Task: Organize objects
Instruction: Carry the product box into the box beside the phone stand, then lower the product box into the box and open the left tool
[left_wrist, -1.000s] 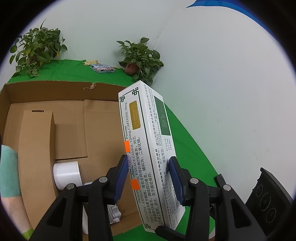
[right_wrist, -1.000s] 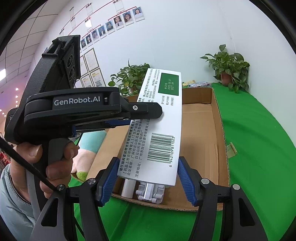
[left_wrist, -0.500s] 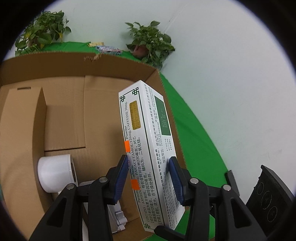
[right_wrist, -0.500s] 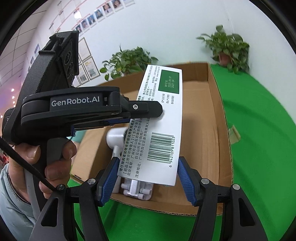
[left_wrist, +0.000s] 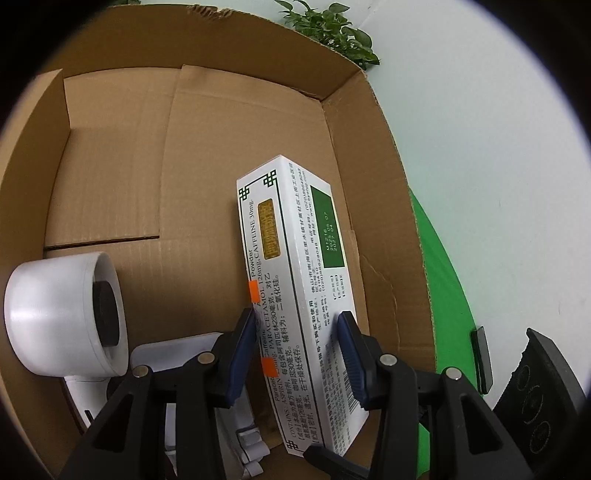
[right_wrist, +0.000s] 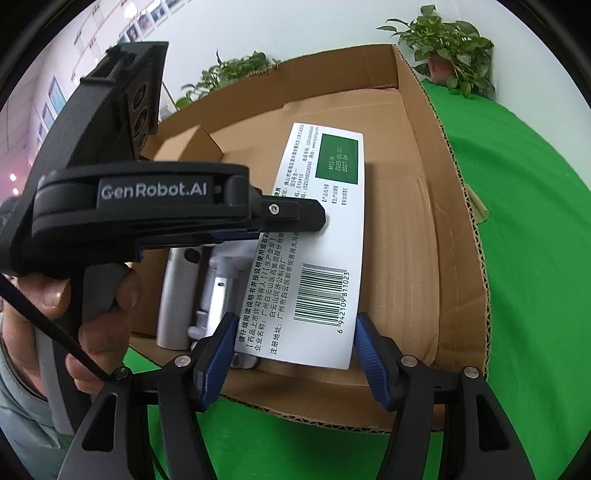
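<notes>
Cardboard walls of an open box (left_wrist: 373, 122) surround a white medicine carton (left_wrist: 295, 295) that the left gripper (left_wrist: 299, 354) holds with its blue-padded fingers (left_wrist: 242, 354) clamped on the carton's two long faces, the carton low inside the box near its right wall. From the right wrist view, the right gripper (right_wrist: 295, 350) has its fingers (right_wrist: 369, 354) apart, flanking the carton's barcode end; whether they touch it I cannot tell. Inside the box, left of the carton, lie a white tape roll (left_wrist: 62, 314) and a white plastic device (right_wrist: 210, 291). Green cloth covers the tabletop (right_wrist: 535, 258).
</notes>
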